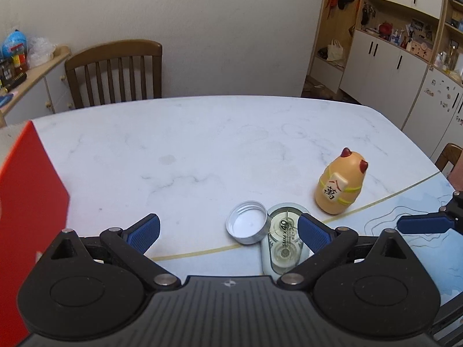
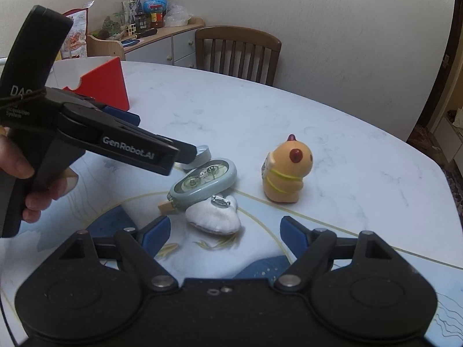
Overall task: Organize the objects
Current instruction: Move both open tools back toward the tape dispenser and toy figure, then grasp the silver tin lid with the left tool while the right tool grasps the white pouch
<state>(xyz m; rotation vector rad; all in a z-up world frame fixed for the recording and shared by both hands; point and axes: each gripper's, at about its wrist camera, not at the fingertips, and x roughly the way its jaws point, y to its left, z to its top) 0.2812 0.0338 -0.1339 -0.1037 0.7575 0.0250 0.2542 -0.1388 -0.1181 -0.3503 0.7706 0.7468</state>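
A silver screw lid (image 1: 246, 222) lies open side up on the marble table. Beside it a pale green correction tape dispenser (image 1: 282, 245) rests tilted, in the right wrist view (image 2: 204, 183) leaning on a white plush brooch (image 2: 214, 217). An orange cat figurine (image 1: 341, 185) stands upright to the right; it also shows in the right wrist view (image 2: 286, 170). My left gripper (image 1: 228, 231) is open, above the lid, its right finger over the dispenser. My right gripper (image 2: 224, 231) is open and empty, just short of the plush brooch.
A red box (image 1: 26, 202) stands at the table's left, also in the right wrist view (image 2: 104, 82). A wooden chair (image 1: 115, 72) is behind the far table edge. The left gripper's body (image 2: 95, 141) and the hand holding it fill the left of the right wrist view.
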